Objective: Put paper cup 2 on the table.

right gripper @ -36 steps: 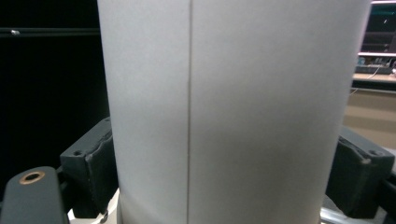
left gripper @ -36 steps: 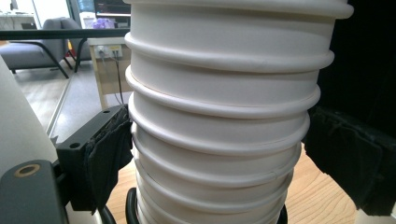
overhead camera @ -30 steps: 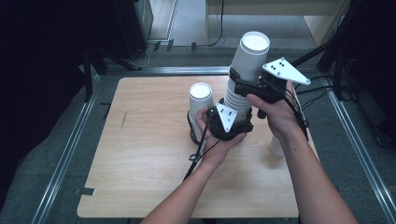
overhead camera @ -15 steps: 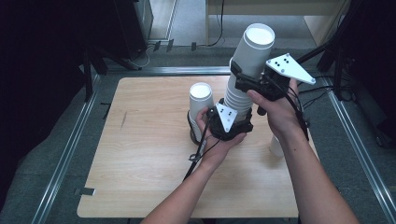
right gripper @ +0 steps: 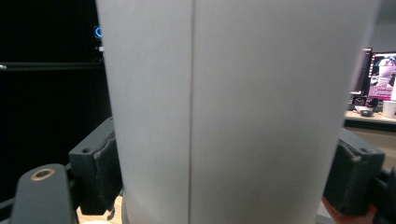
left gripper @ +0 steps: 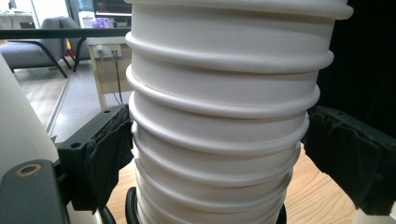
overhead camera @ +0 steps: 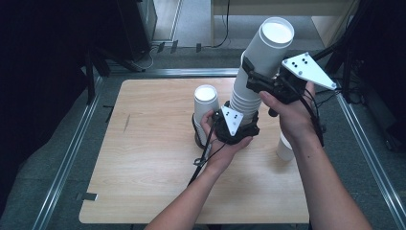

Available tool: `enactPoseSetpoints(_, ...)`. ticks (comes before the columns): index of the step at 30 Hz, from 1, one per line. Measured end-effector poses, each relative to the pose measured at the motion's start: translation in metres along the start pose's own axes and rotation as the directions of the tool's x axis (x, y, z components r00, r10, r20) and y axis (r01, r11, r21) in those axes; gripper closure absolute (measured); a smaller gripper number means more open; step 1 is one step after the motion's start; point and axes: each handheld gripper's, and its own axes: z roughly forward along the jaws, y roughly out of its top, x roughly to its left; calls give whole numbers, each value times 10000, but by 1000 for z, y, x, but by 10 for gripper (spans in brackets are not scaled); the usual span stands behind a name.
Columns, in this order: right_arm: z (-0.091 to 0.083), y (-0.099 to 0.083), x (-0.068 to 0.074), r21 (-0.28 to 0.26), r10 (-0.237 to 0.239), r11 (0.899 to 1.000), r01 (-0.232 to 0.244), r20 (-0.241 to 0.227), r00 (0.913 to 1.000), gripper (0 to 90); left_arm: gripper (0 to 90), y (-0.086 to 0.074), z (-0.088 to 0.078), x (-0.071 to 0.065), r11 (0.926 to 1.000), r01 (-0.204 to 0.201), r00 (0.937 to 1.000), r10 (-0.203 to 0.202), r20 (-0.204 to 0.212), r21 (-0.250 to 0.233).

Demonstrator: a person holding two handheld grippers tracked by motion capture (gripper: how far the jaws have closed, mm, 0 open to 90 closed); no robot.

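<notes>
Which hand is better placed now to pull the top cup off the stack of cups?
The right. The right gripper has its jaws closed on the top cup, high up. The left gripper grips the stack low, steadying it on the table.

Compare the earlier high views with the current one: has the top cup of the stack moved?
Yes. The top cup has lifted and tilted, gripped by the right gripper; its base now reaches higher against the desk edge behind the table.
</notes>
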Motion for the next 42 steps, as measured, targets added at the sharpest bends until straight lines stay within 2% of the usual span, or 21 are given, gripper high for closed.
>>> enactPoseSetpoints(11,-22,14,-1,-244,-93,9997,92,-35,10000,154,87,0,0,0,10000,-31,10000,31,4,29)
enactPoseSetpoints(23,-50,17,-11,-311,38,9995,-34,110,9999,161,98,1,-6,3,10000,-5,9996,3,274,78)
enactPoseSetpoints(28,-61,15,-13,-320,86,9995,-79,187,9998,162,98,2,-12,3,9999,-103,9989,101,464,27)
enactPoseSetpoints(34,-72,7,-14,-59,-147,9999,149,364,9992,162,90,4,-22,2,9998,-180,9959,170,889,97)
enactPoseSetpoints(42,-83,-7,-21,138,45,9999,-54,615,9981,162,78,5,-36,2,9997,-252,9925,242,1199,70)
